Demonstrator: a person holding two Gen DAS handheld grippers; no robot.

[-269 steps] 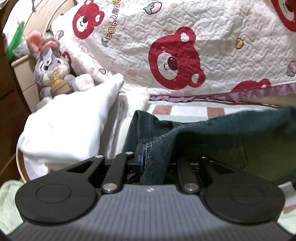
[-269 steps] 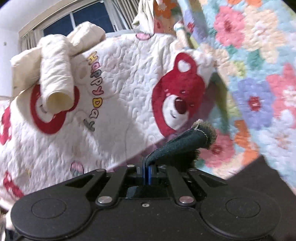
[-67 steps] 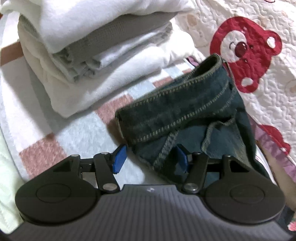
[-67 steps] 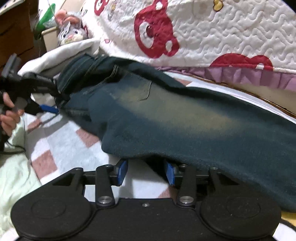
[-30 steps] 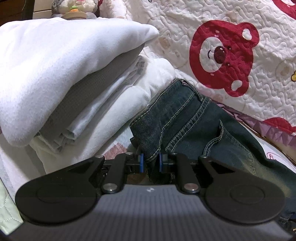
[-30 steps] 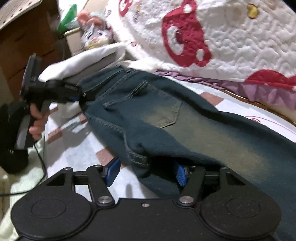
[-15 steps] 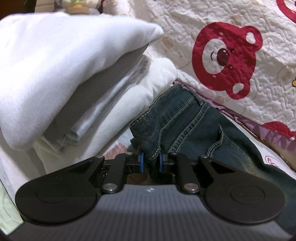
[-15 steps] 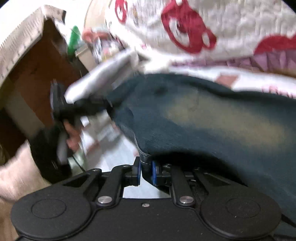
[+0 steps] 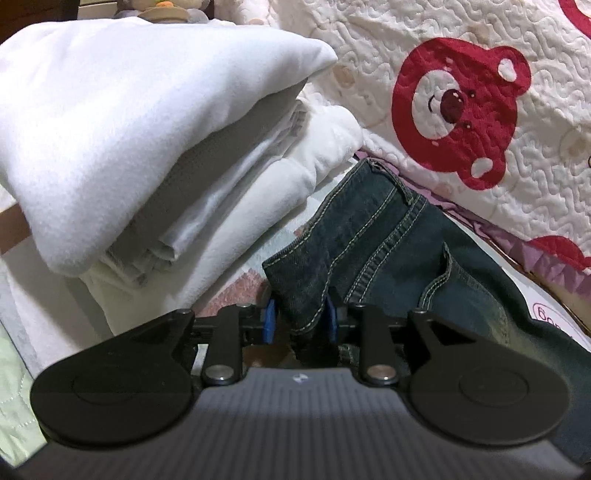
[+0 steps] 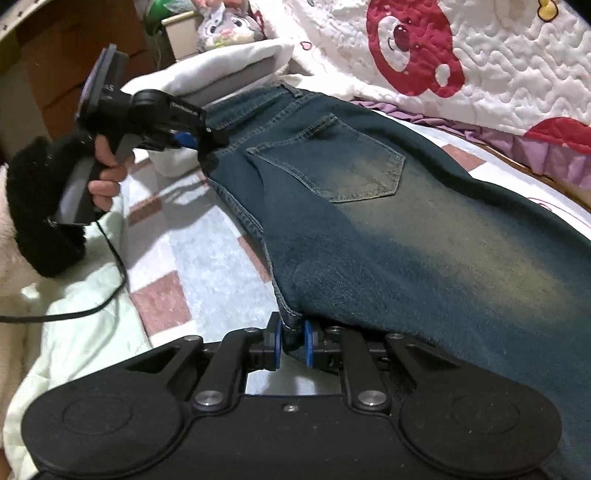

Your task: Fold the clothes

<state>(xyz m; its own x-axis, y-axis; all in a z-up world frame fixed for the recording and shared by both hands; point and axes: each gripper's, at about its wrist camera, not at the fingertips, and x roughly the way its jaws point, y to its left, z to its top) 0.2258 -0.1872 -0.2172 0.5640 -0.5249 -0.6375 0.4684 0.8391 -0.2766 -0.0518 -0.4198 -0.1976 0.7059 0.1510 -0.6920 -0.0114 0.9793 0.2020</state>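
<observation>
Gripping both ends of the seat edge: left claw (image 9: 301,319) is clamped on the waistband corner of the jeans (image 10: 424,221), right claw (image 10: 291,341) is clamped on the crotch-seam edge lower down. Blue pads press denim on both sides in each wrist view.

Jeans lie on the bed (image 10: 192,266), stretched lengthwise along the checked blanket, back pocket up. Only one pocket and one leg-width show, so they look halved lengthwise, leg on leg; the hem end runs out of frame, can't confirm. No crosswise fold visible, so my read is the jeans are partway: long fold seems in place, short folds left. Edges near the waistband are a bit rumpled, may want smoothing.

Beside the waistband sits a folded stack (image 9: 155,155) of white and grey items, touching or almost touching the jeans. That part of the folding looks done, neat enough.

Counts:
- jeans: 1
- folded stack: 1, with at least four layers visible (white top, grey, thin white, thick cream base); exact garment count can't tell
- claws: 2, both holding denim
- hand (image 10: 105,173) visible: 1, on the left claw's handle, dark fluffy sleeve
- quilt with red bears (image 9: 480,122): 1, behind the jeans
- plush toy (image 10: 229,31): 1, far corner
- loose unfolded clothes other than jeans: none in view
</observation>
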